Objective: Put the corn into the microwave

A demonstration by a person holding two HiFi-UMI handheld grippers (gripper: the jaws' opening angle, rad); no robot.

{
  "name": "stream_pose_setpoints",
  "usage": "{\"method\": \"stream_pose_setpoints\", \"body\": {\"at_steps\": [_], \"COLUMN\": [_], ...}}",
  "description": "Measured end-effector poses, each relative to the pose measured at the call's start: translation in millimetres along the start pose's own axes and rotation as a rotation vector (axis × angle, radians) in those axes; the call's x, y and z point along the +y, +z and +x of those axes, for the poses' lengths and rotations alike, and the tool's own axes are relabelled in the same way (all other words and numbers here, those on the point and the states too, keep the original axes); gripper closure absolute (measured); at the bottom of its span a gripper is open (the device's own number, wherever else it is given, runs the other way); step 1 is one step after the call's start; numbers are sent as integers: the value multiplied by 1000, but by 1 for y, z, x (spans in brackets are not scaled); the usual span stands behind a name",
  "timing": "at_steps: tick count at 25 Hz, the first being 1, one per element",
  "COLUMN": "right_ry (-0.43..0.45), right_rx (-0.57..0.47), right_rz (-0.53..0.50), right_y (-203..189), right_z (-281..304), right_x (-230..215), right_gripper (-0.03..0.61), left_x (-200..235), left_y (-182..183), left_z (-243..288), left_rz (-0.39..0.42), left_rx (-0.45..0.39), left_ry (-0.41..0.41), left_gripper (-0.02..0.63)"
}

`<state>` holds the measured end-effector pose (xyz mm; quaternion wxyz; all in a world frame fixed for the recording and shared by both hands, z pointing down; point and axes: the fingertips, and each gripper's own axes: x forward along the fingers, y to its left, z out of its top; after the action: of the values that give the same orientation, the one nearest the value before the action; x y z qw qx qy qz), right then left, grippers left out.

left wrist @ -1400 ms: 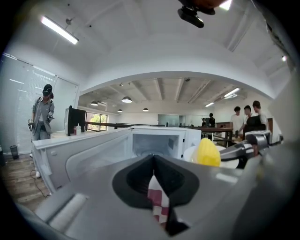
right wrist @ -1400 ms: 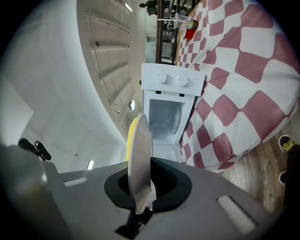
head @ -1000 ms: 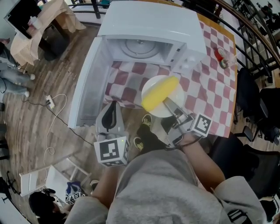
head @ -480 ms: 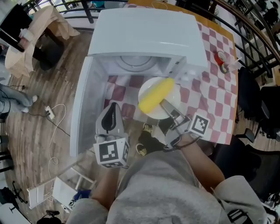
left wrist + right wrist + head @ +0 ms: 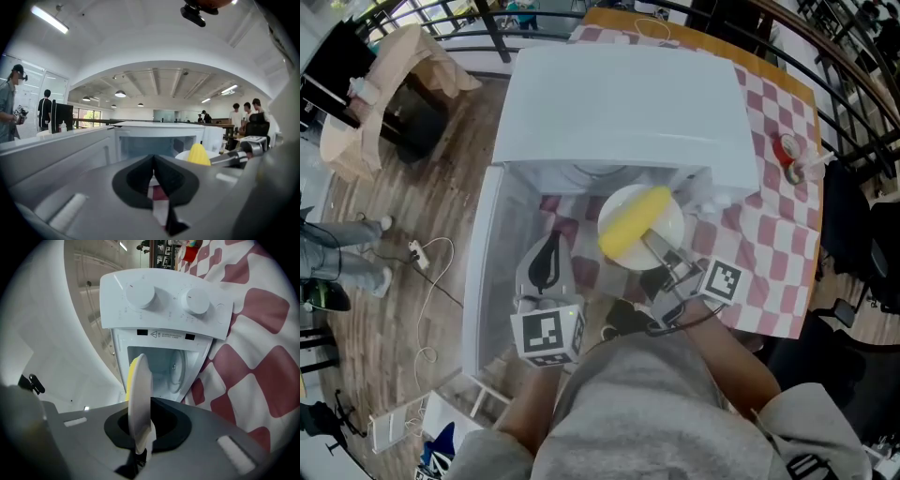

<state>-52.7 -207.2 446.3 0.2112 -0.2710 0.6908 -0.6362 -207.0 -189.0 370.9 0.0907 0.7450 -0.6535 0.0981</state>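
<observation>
Your right gripper [image 5: 654, 244] has its fingers clamped on the plate [image 5: 672, 223] rim. The corn [image 5: 634, 222] lies slantwise on the plate, and the open microwave [image 5: 619, 103] is just beyond. The left gripper [image 5: 548, 264] has its fingers closed and empty.

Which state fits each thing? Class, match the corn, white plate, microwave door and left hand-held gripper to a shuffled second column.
1 corn
2 white plate
3 microwave door
4 left hand-held gripper

A swung open
B jaws together, empty
C lying on the plate
D clamped at its rim by the right hand-held gripper

Pairs: 1-C, 2-D, 3-A, 4-B
</observation>
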Motion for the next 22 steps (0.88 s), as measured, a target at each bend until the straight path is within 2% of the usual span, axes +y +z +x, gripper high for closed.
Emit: {"method": "stream_pose_setpoints", "body": {"at_steps": [12, 22], "right_ry": [-10, -66], "right_rx": [35, -16], "right_rz": [-29, -49], "right_y": [9, 30], "right_z": [47, 78], "right_x": [-29, -55], "right_gripper": [571, 571], "left_x": [9, 13], "left_y": [0, -7], "left_z": [27, 53], "left_rz": [45, 70], "left_rx": [29, 42], "left_ry": [60, 38], "left_gripper": [604, 604]}}
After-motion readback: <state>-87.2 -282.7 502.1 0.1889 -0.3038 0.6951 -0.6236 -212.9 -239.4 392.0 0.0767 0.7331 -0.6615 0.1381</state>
